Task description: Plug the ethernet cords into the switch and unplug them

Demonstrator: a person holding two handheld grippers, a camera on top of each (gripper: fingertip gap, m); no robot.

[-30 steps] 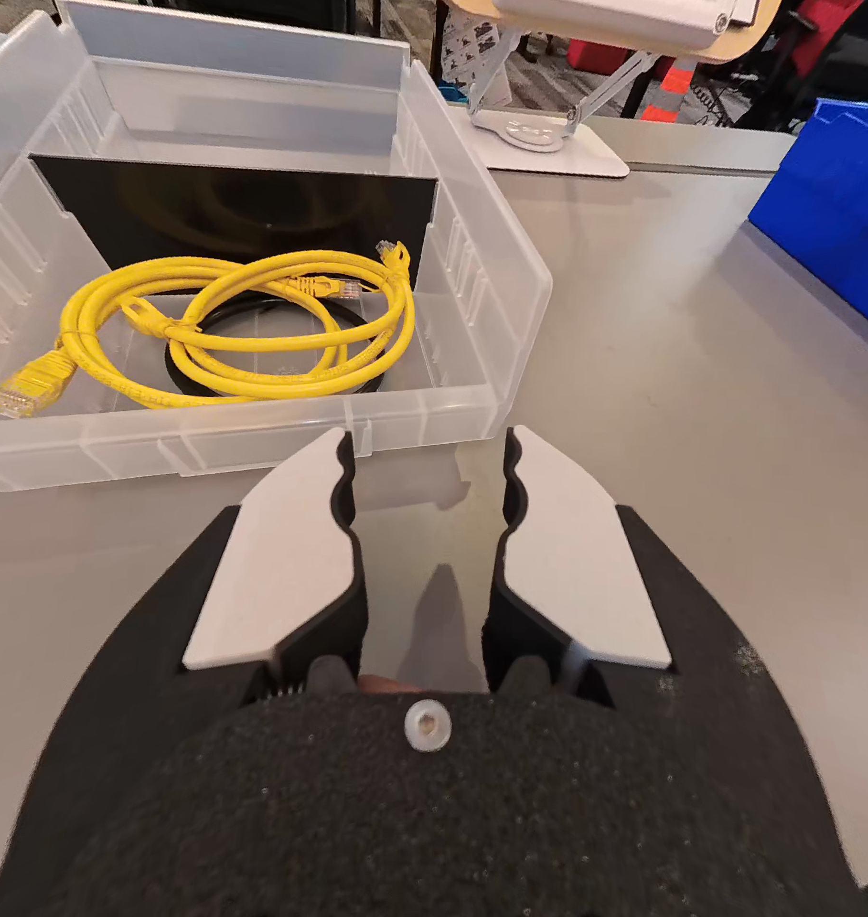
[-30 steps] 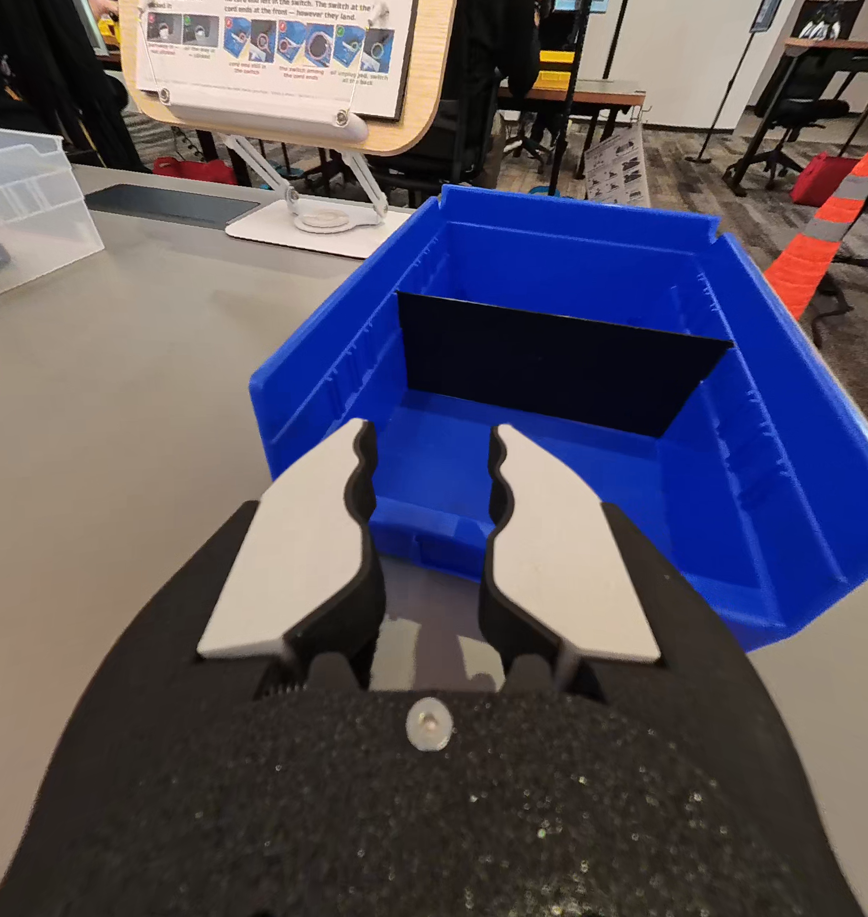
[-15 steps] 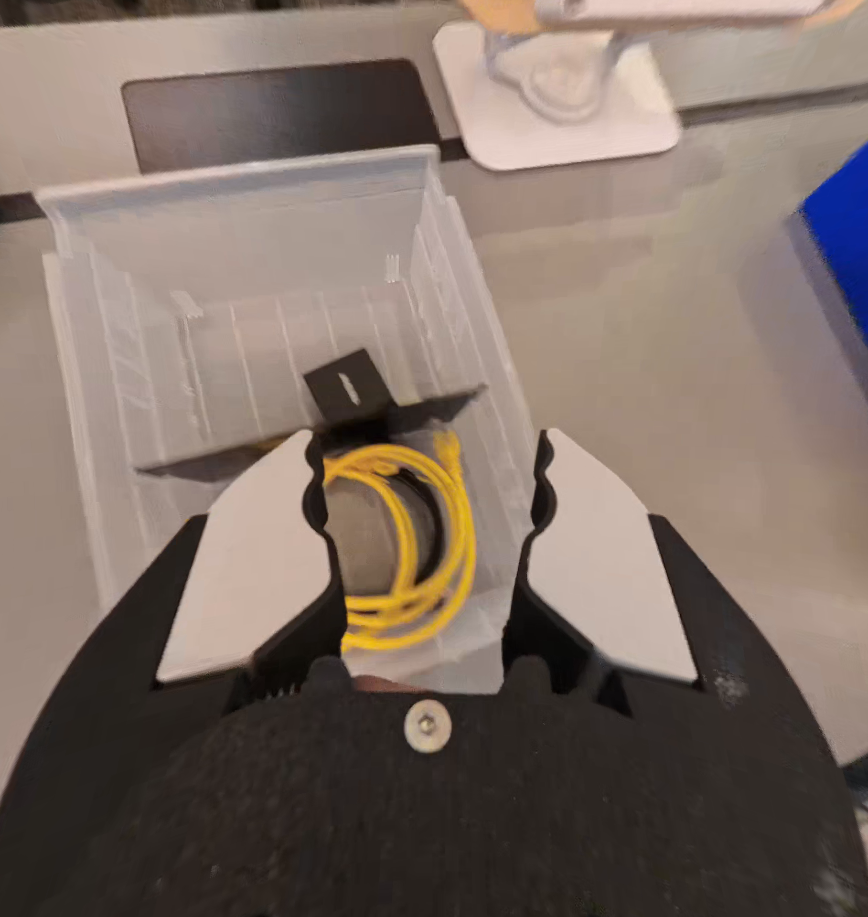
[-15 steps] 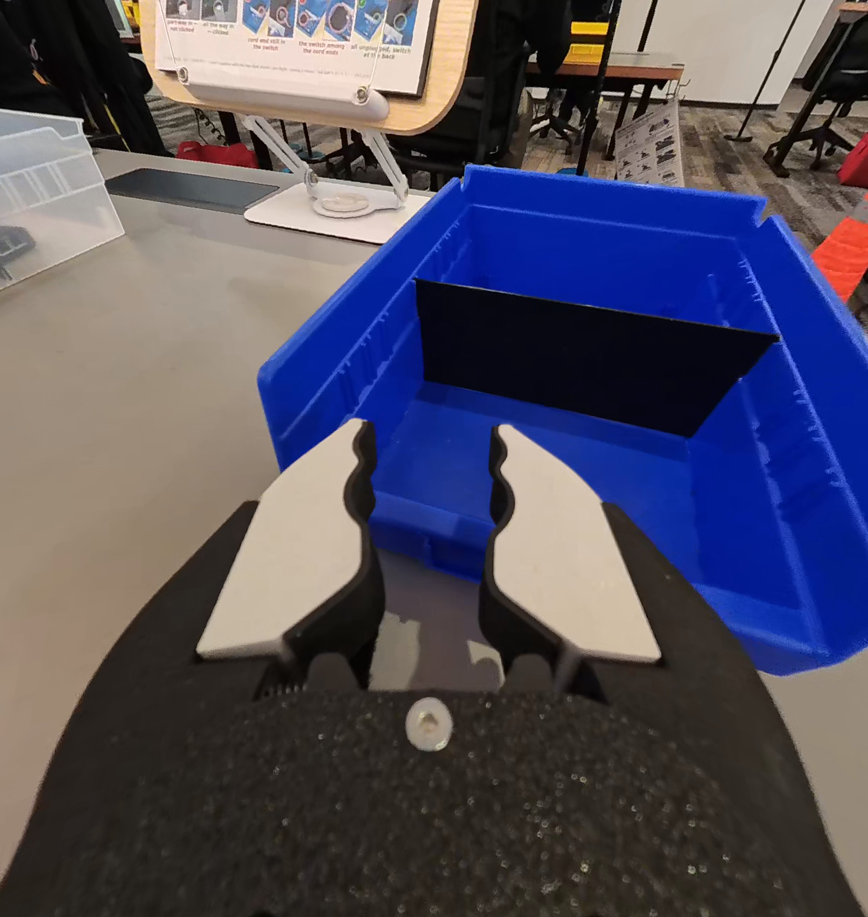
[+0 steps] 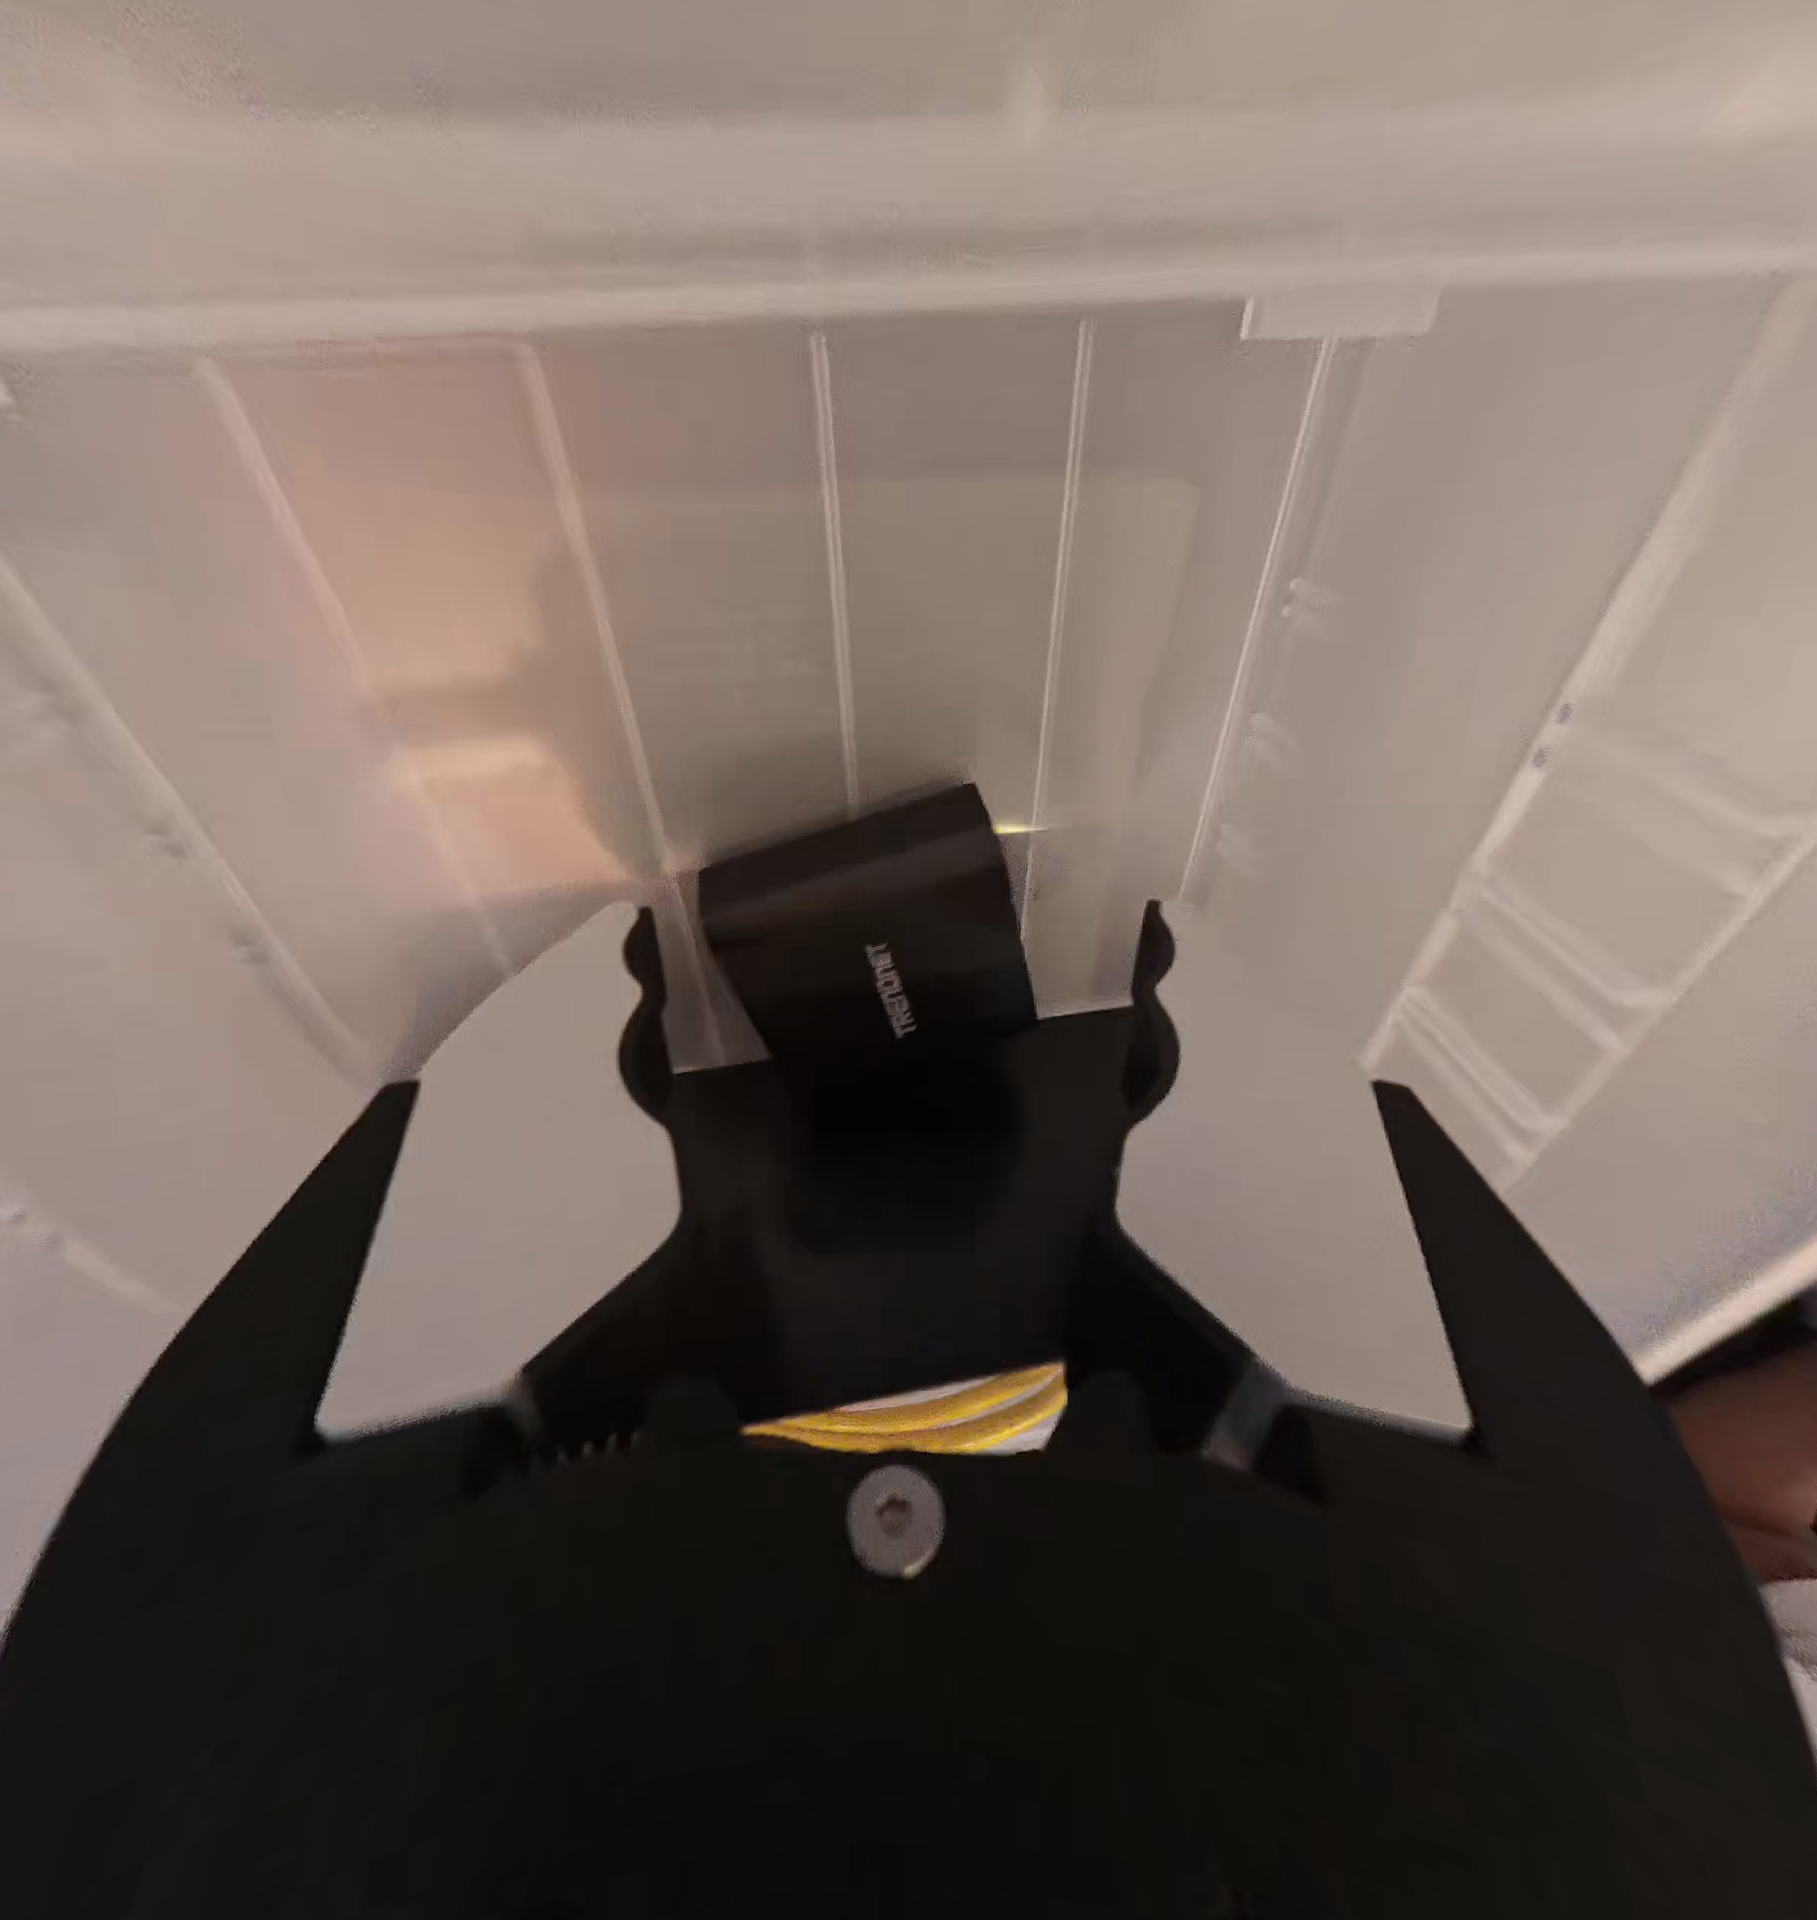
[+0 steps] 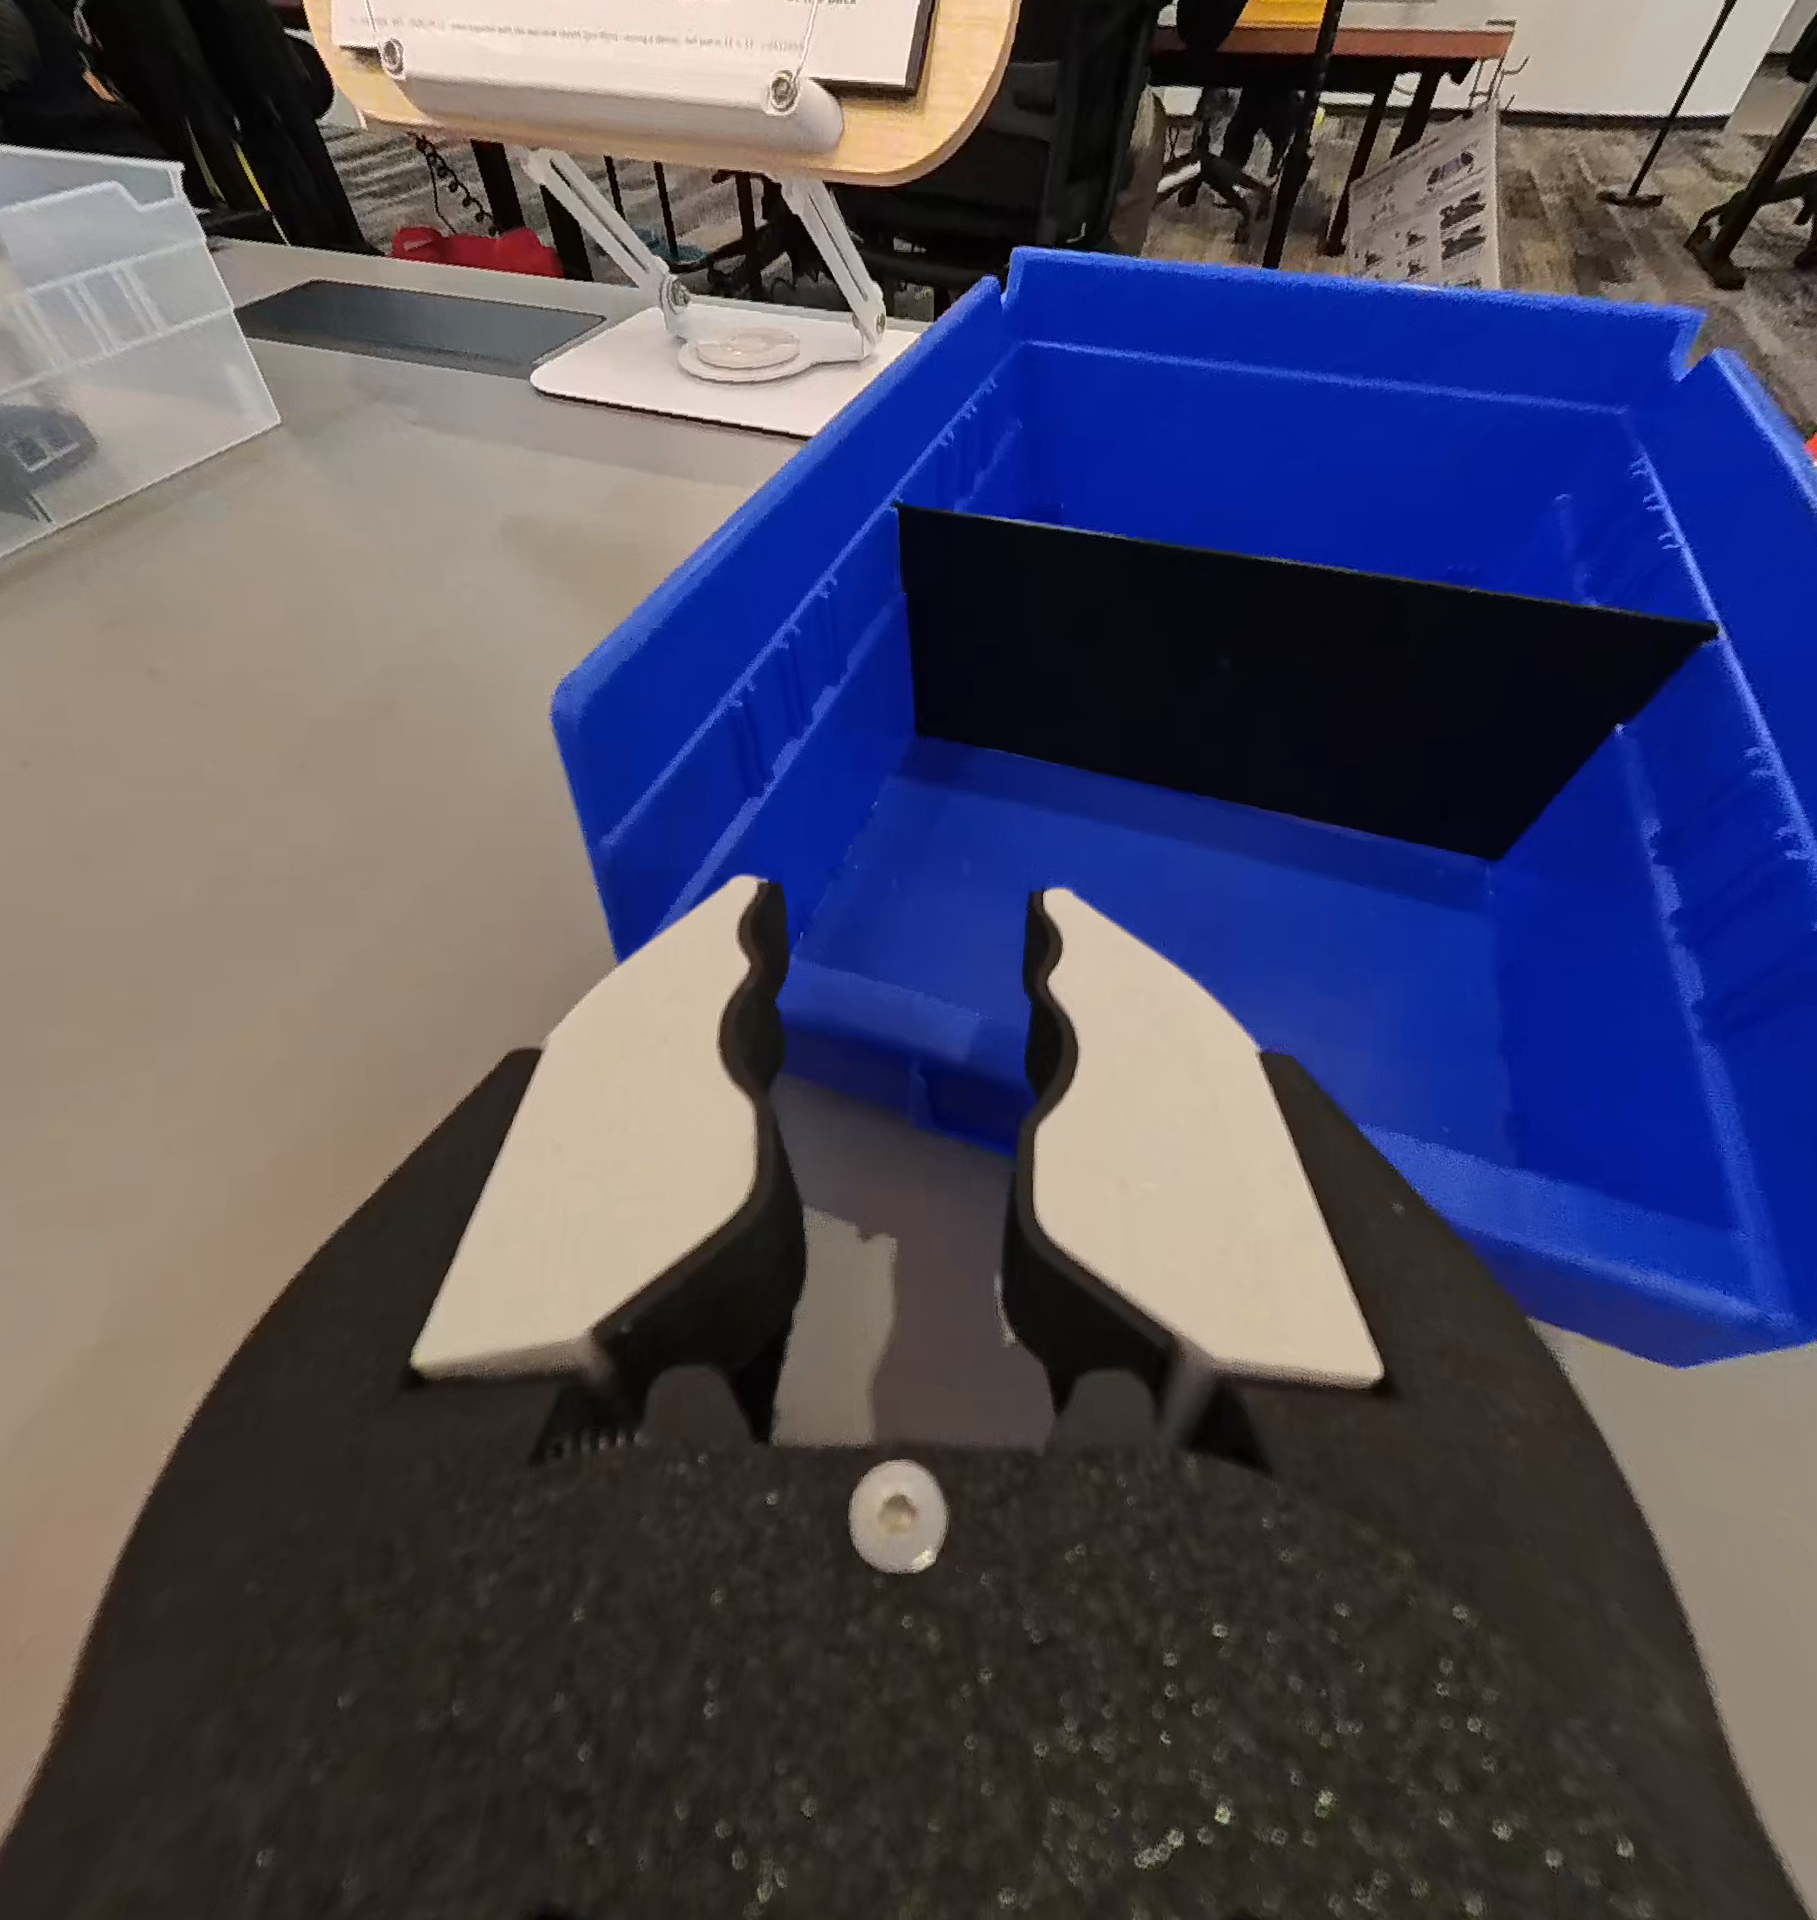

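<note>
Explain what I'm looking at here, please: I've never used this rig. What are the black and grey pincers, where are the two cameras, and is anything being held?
There is no robot arm. A person carries a two-finger tool in each hand, and each tool has a camera looking forward along its fingers.

The left view looks down into a clear plastic bin. The left tool is wide open around a small black box, the switch, without pressing on it. A yellow cord shows just behind the fingers.

The right view shows the right tool open and holding nothing, above a grey table in front of a blue bin with a black divider.
</note>
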